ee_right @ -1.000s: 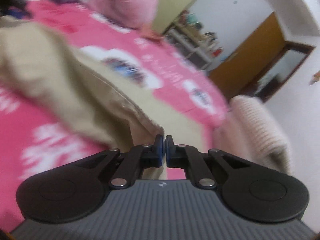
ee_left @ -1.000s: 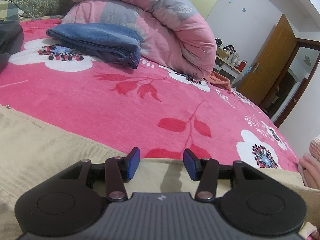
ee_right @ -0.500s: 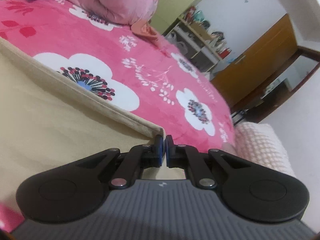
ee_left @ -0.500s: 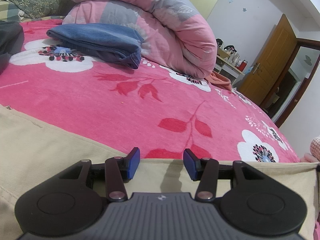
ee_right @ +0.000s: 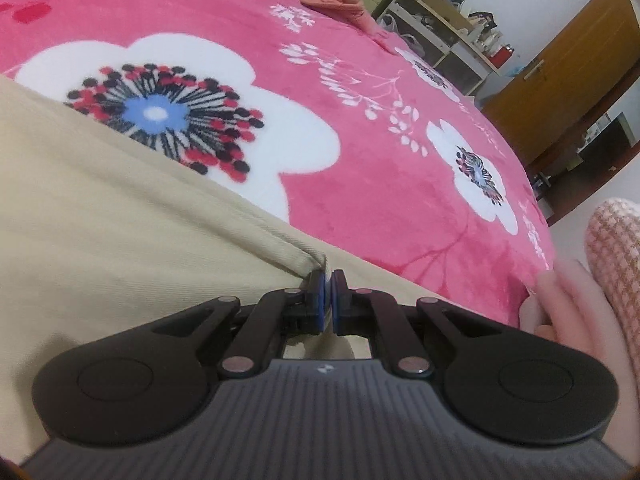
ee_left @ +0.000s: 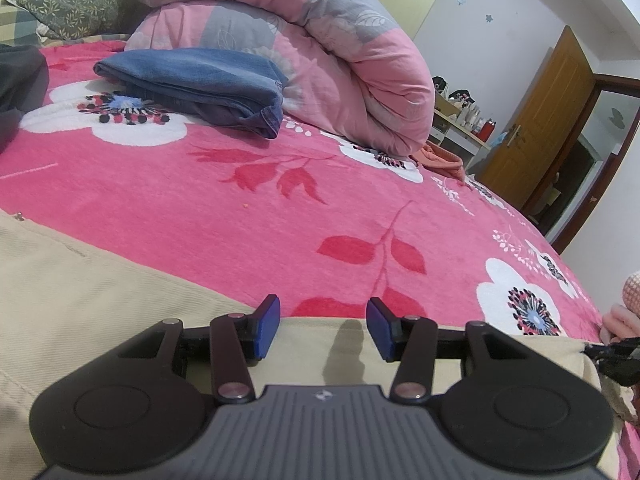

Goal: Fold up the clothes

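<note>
A beige garment point(ee_left: 80, 300) lies spread on the pink flowered bedspread point(ee_left: 280, 200). My left gripper point(ee_left: 322, 326) hovers over its far edge with the blue pads apart and nothing between them. The same beige garment point(ee_right: 100, 240) fills the left of the right wrist view. There my right gripper point(ee_right: 328, 300) is shut on the garment's corner, low over the bedspread point(ee_right: 380, 160). That right gripper's tip shows at the left wrist view's right edge point(ee_left: 612, 356).
Folded blue jeans point(ee_left: 192, 80) lie at the back left beside a rolled pink quilt point(ee_left: 320, 60). A dark garment point(ee_left: 16, 76) sits at the far left. A person's pink knitted sleeve point(ee_right: 616, 272) and hand are at the right. Beyond the bed are a shelf point(ee_right: 448, 28) and a wooden door point(ee_left: 536, 120).
My right gripper has carried the beige corner to the right and down onto the bed, pulling the cloth flat. My left gripper has stayed where it was, still open.
</note>
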Demonstrator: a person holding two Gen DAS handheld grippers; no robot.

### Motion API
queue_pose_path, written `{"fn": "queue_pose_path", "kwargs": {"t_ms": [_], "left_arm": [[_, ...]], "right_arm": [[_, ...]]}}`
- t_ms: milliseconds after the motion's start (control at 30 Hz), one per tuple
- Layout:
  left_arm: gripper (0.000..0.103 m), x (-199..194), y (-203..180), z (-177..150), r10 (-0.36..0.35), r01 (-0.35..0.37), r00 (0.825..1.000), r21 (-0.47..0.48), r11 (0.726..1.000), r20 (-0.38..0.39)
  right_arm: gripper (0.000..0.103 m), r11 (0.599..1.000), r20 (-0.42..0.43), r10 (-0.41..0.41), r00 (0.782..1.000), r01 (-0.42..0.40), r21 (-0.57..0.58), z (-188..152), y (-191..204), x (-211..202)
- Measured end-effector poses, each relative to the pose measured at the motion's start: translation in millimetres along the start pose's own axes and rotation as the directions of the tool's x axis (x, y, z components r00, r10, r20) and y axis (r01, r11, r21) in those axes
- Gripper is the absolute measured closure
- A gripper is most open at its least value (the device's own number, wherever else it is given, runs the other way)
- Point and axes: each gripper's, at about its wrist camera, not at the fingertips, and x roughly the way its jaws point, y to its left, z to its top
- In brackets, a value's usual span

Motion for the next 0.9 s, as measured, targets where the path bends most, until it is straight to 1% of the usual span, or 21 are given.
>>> {"fn": "queue_pose_path", "kwargs": {"t_ms": [100,167,300,400,567,800,833,900], "left_arm": [[0.054,0,0,0,0.001,-0.001,1.0,-0.001,1.0,0.001],[0.054,0,0,0,0.002,-0.002,1.0,0.0,1.0,0.001],[0.054,0,1,0,0.003,-0.003,1.0,-0.002,1.0,0.001],[0.054,0,1,0,0.004,-0.004,1.0,-0.001,1.0,0.001],[0.054,0,1,0,0.004,-0.004,1.0,-0.001,1.0,0.001],[0.054,0,1,0,0.003,-0.003,1.0,-0.001,1.0,-0.001],[0.054,0,1,0,0.003,-0.003,1.0,-0.001,1.0,-0.001],[0.053,0,1,0,0.004,-0.004,1.0,0.001,1.0,-0.002]], "right_arm": [[0.101,1.0,0.031,-0.008,1.0,0.007,0.012,3,-6,-11],[0.101,1.0,0.036,0.007,0.999,-0.008,0.029,5,-12,-14],[0.101,1.0,0.05,-0.004,0.999,0.004,0.009,11,-12,-12],[0.101,1.0,0.061,-0.002,0.998,0.0,0.031,16,-15,-12],[0.101,1.0,0.032,0.016,0.999,-0.017,0.026,15,-13,-1],[0.101,0.996,-0.005,0.06,0.998,-0.06,0.064,9,-13,17],[0.099,0.996,-0.009,0.067,0.998,-0.067,0.067,11,-15,17],[0.092,0.995,-0.019,0.087,0.996,-0.086,0.055,15,-18,11]]}}
